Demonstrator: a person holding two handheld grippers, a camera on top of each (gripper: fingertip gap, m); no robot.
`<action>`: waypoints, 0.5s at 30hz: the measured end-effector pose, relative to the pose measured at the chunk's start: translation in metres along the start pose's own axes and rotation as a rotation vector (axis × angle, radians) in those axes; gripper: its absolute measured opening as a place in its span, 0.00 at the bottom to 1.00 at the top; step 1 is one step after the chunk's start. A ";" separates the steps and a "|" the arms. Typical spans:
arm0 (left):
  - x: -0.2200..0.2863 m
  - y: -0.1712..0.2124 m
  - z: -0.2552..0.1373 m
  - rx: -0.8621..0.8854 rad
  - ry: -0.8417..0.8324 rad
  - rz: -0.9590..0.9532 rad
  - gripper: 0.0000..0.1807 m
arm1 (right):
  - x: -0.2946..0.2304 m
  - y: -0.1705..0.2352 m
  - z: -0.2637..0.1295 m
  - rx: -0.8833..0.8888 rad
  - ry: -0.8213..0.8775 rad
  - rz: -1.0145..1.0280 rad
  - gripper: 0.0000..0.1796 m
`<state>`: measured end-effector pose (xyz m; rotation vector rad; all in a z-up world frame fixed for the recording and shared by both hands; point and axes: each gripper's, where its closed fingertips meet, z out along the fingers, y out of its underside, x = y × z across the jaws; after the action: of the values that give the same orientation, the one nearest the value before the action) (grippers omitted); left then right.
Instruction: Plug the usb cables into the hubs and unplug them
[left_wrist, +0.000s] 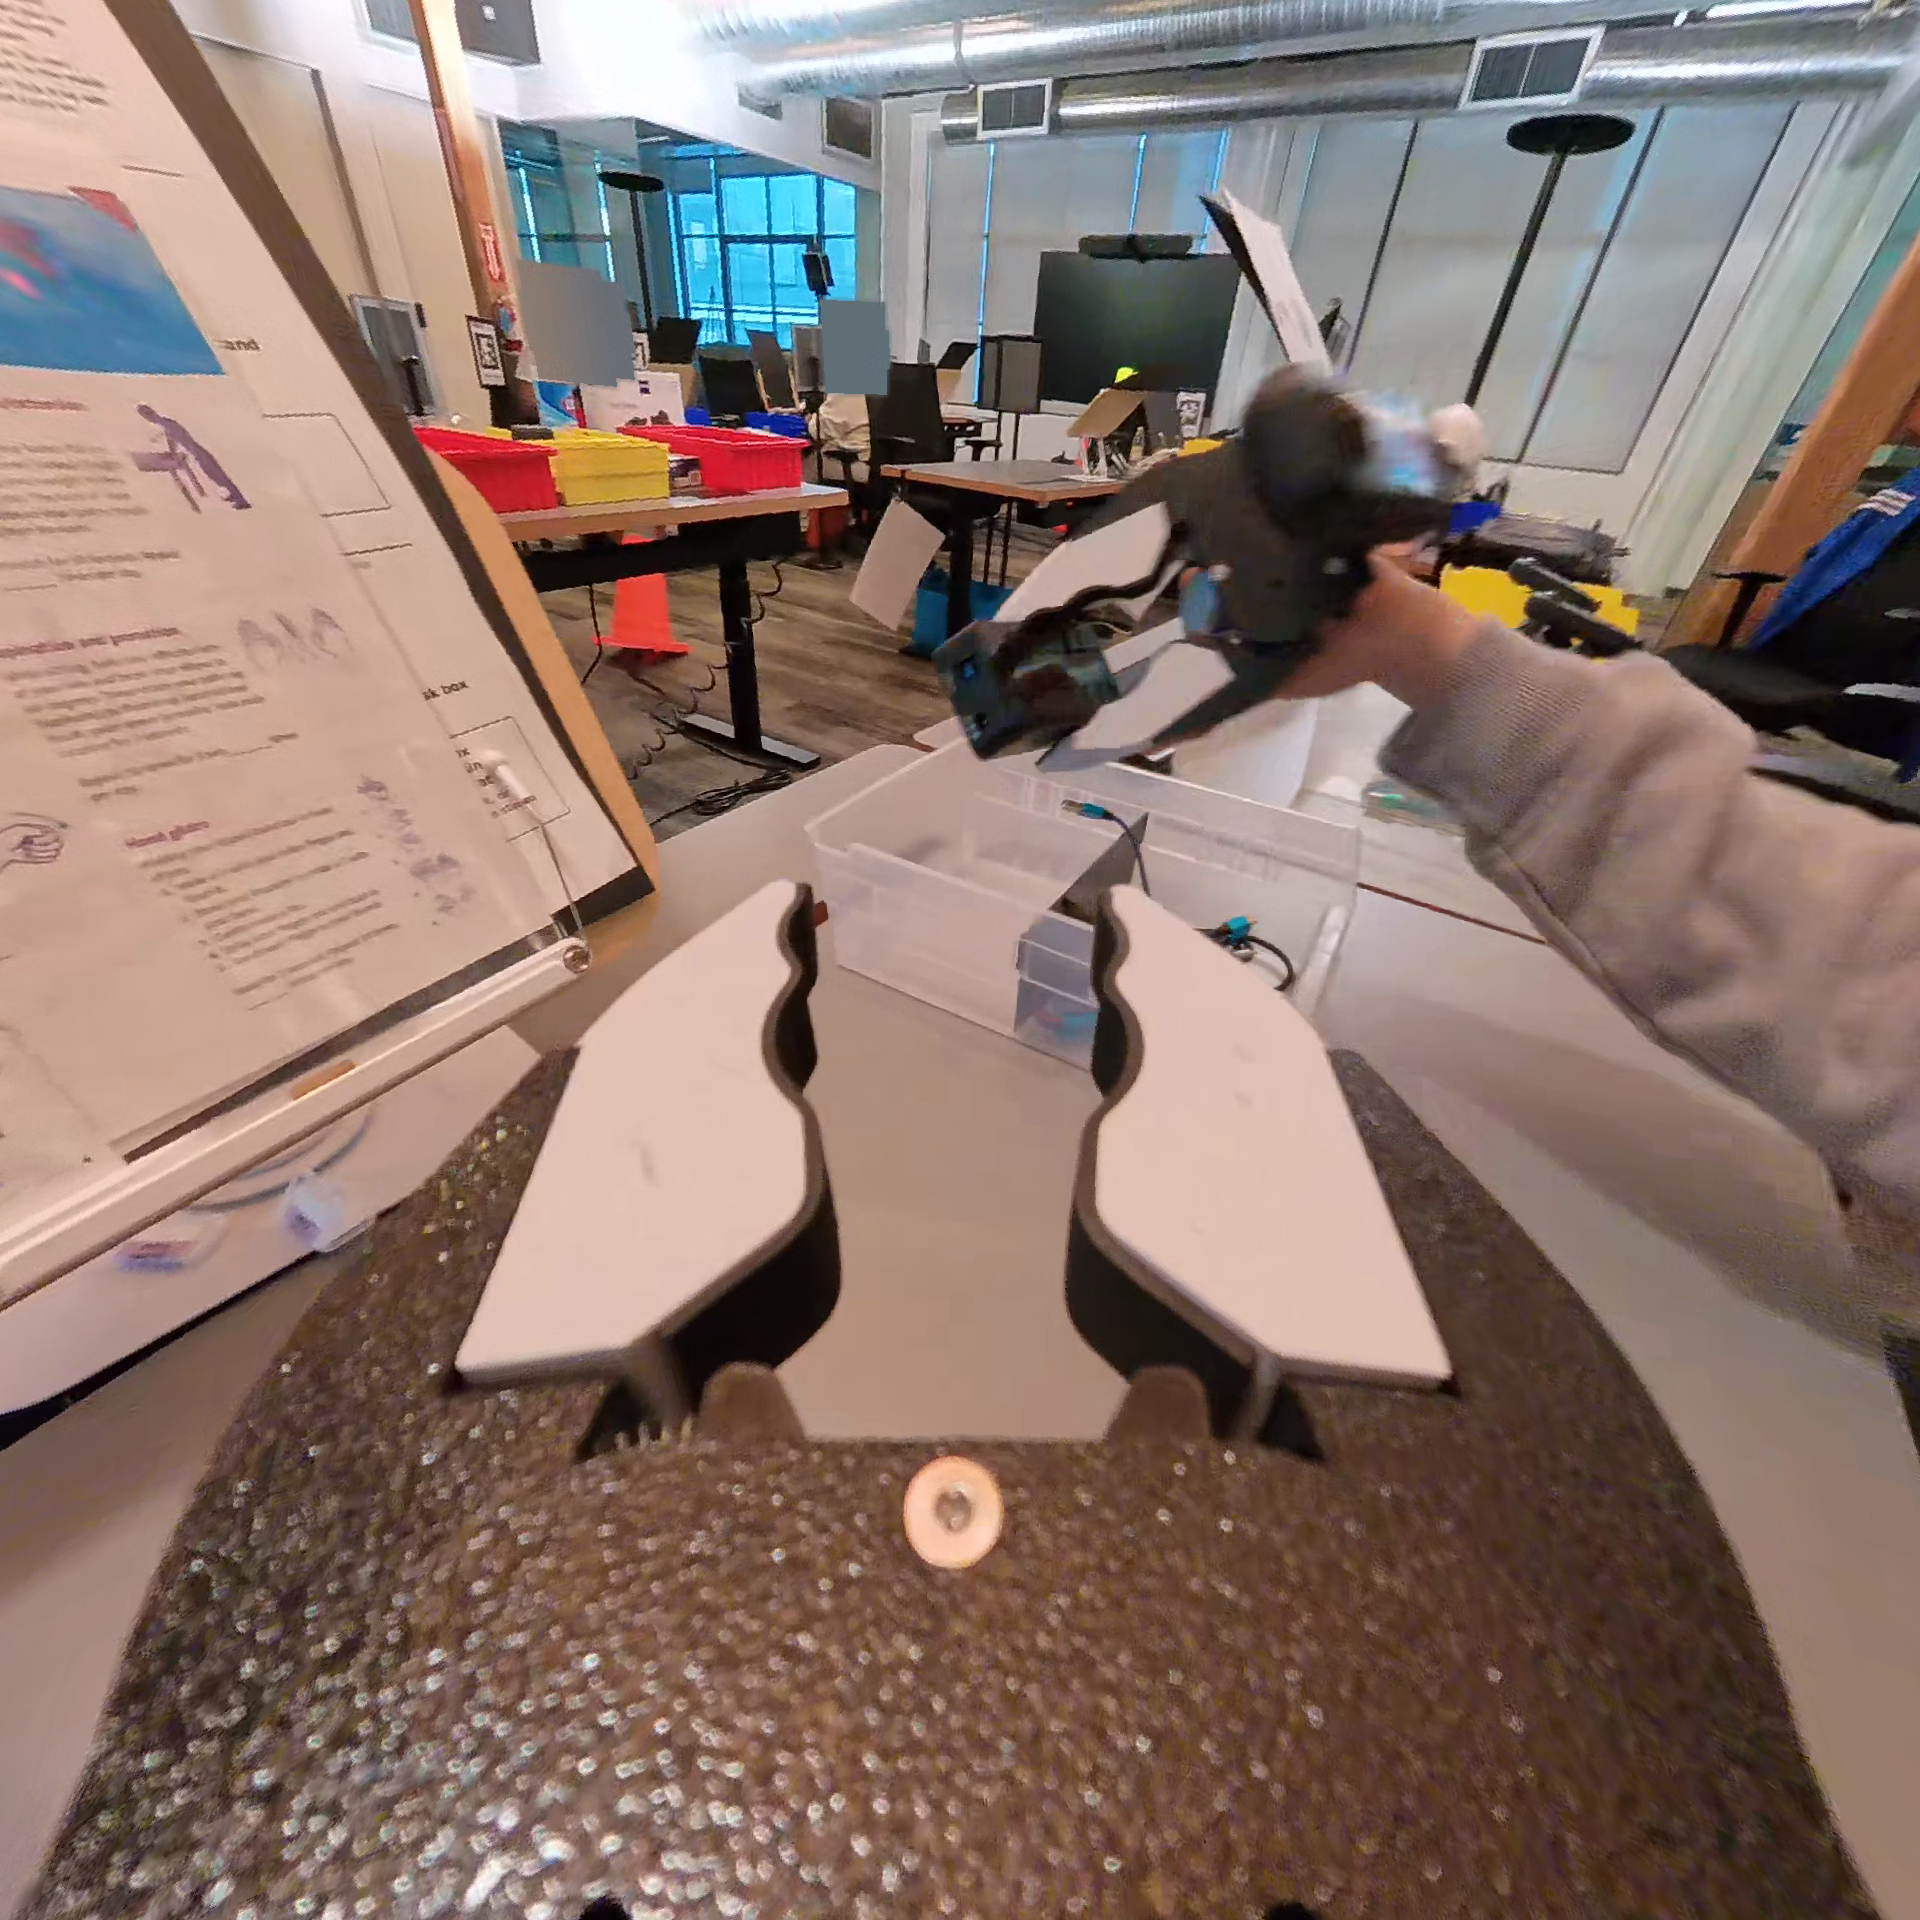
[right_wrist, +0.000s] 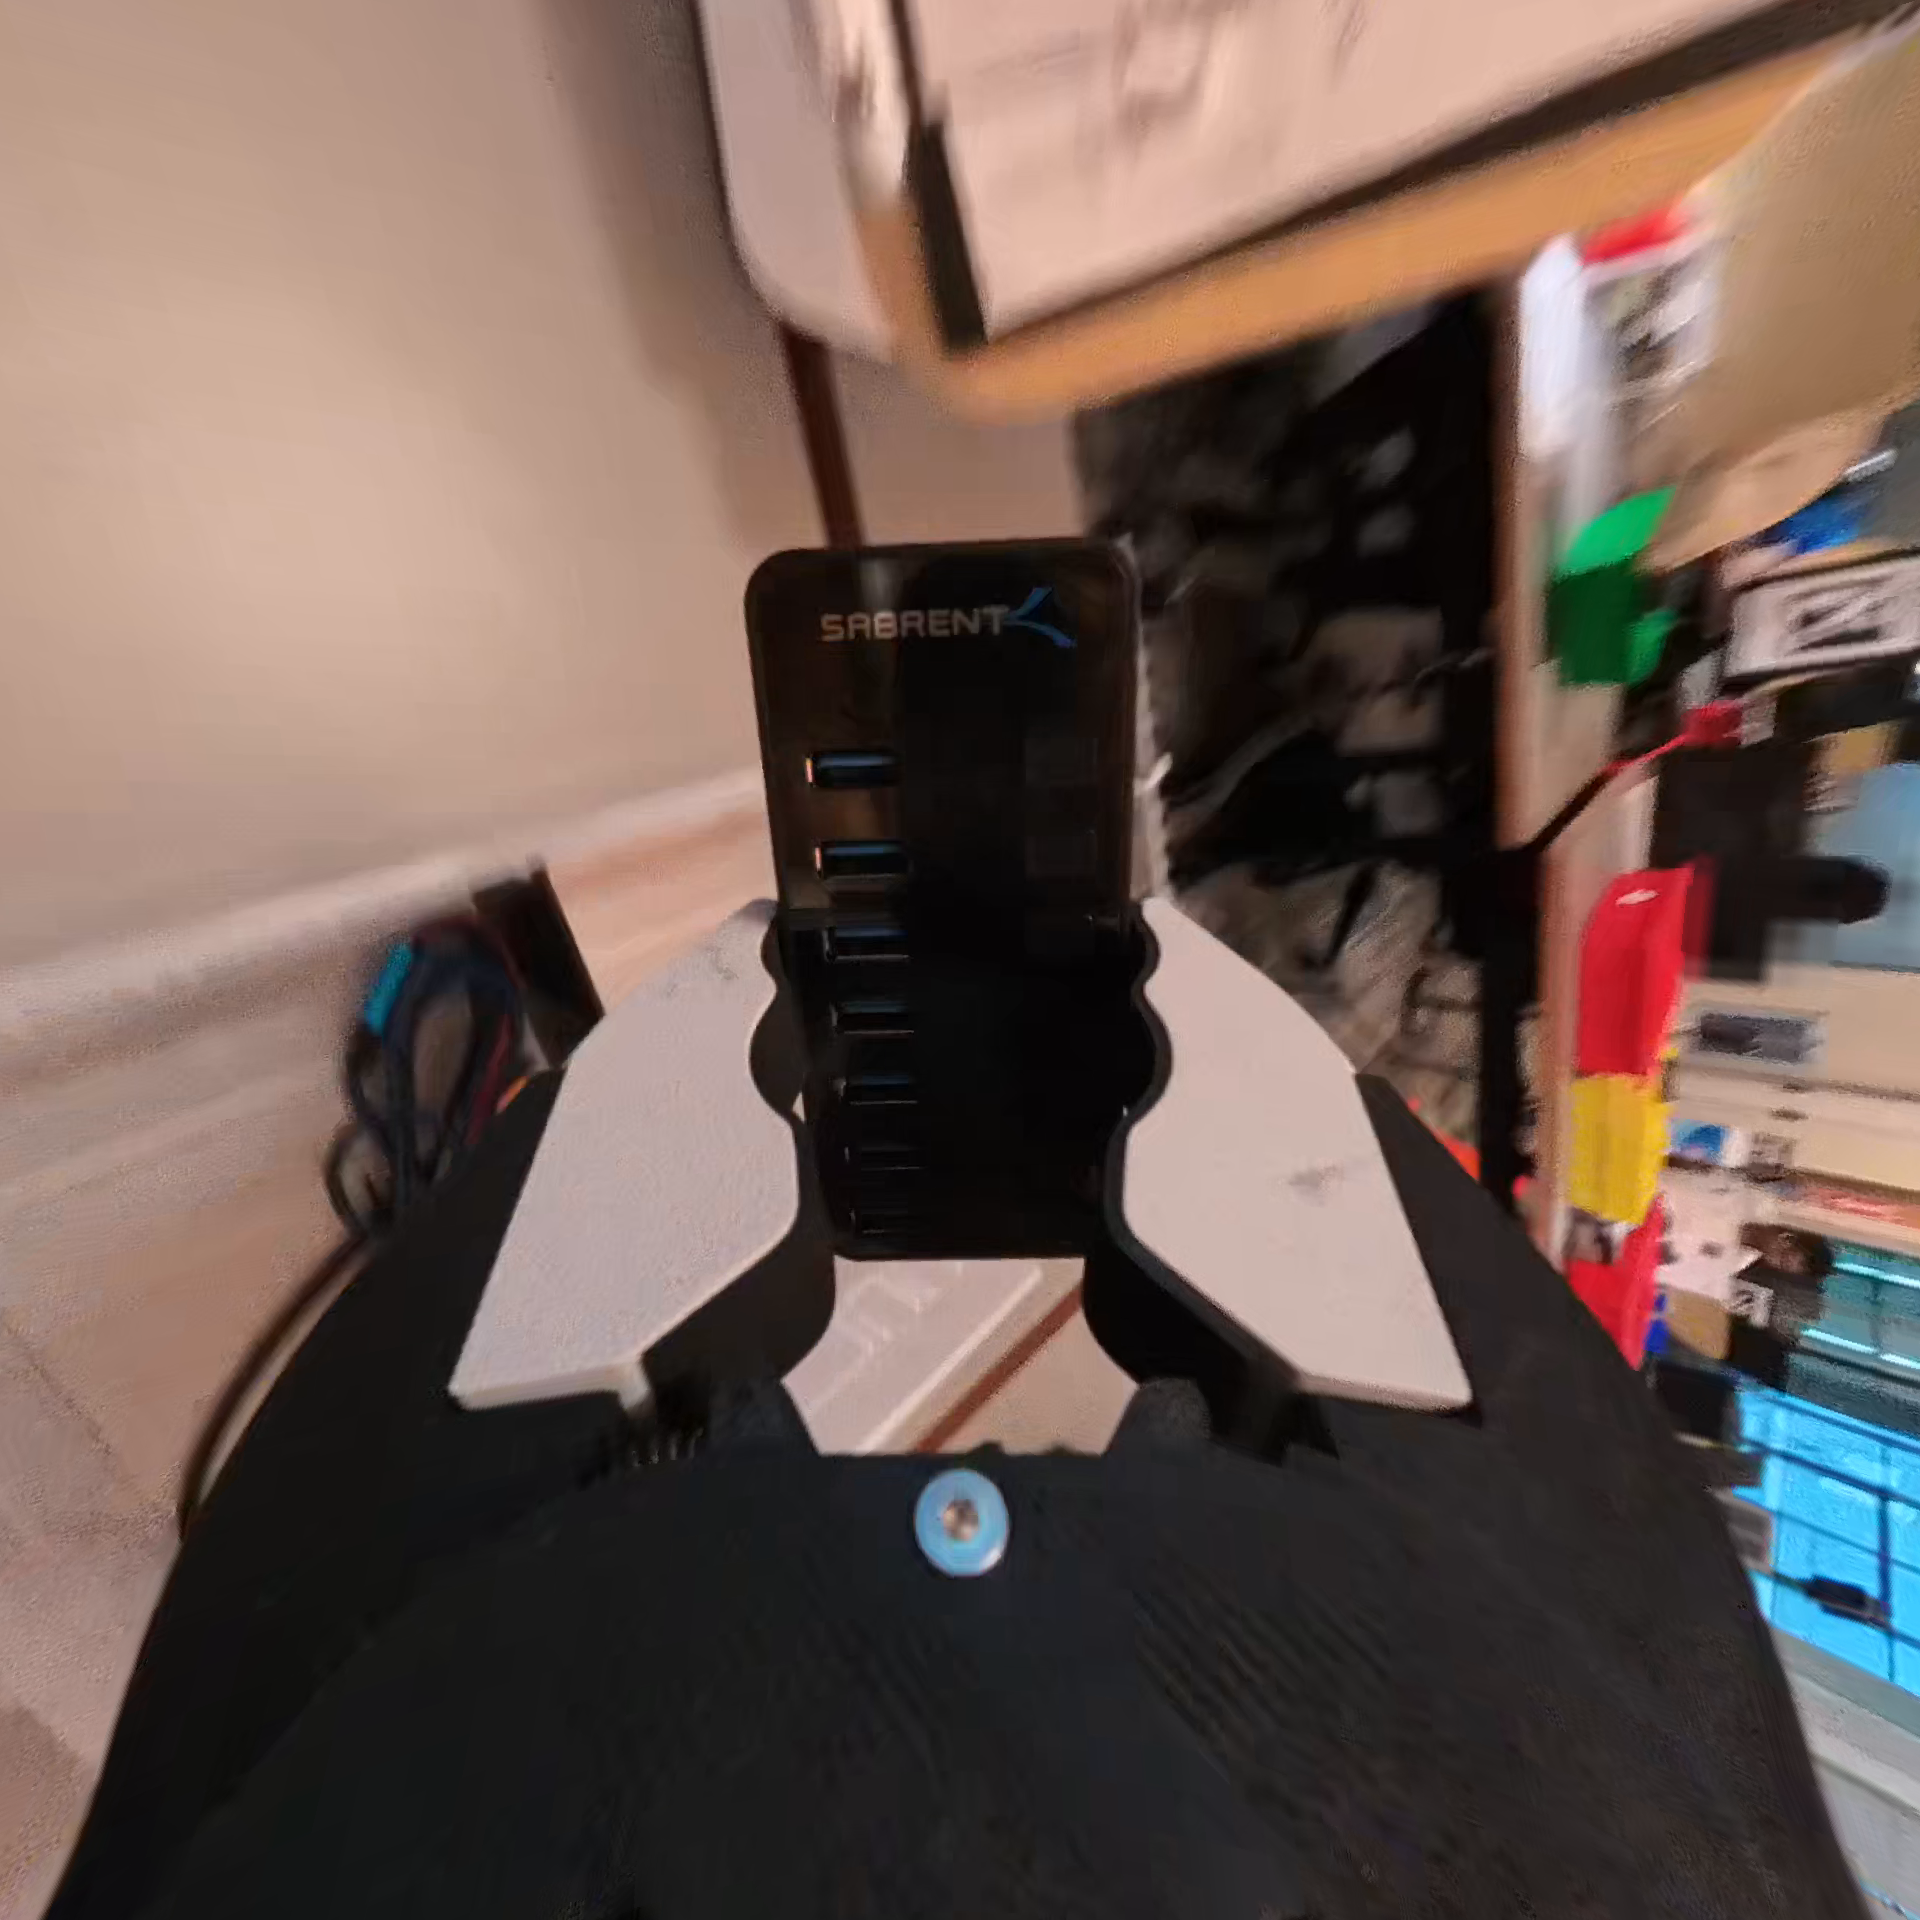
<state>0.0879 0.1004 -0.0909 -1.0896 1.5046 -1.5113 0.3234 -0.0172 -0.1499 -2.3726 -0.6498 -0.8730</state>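
Note:
My right gripper (right_wrist: 956, 935) is shut on a black USB hub (right_wrist: 940, 727) with a column of several ports; the hub stands up between the fingers. In the left wrist view the right gripper (left_wrist: 1081, 691) holds the hub (left_wrist: 1023, 686) in the air above a clear plastic bin (left_wrist: 935, 894). USB cables with teal plugs (left_wrist: 1236, 930) lie in the bin, and one plug (left_wrist: 1081, 807) sticks up. A bundle of cables (right_wrist: 416, 1060) shows blurred at the left of the right wrist view. My left gripper (left_wrist: 954, 914) is open and empty, low over the table in front of the bin.
A tilted instruction board in a clear stand (left_wrist: 208, 675) is close on the left. A person's grey sleeve (left_wrist: 1662, 883) reaches in from the right. The grey table (left_wrist: 1455, 1039) carries the bin. Desks with red and yellow bins (left_wrist: 613, 468) stand behind.

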 end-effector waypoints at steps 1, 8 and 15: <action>0.001 0.000 0.000 0.000 0.010 -0.007 0.28 | -0.001 0.018 0.013 -0.060 -0.061 -0.011 0.33; 0.002 0.004 0.000 -0.027 0.018 0.026 0.26 | -0.045 0.082 0.100 -0.265 -0.384 0.038 0.33; -0.004 0.002 -0.004 -0.003 0.024 -0.001 0.24 | -0.081 0.119 0.128 -0.464 -0.594 -0.033 0.33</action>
<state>0.0857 0.1055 -0.0928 -1.0773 1.5233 -1.5284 0.3952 -0.0470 -0.3261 -3.0887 -0.7704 -0.3338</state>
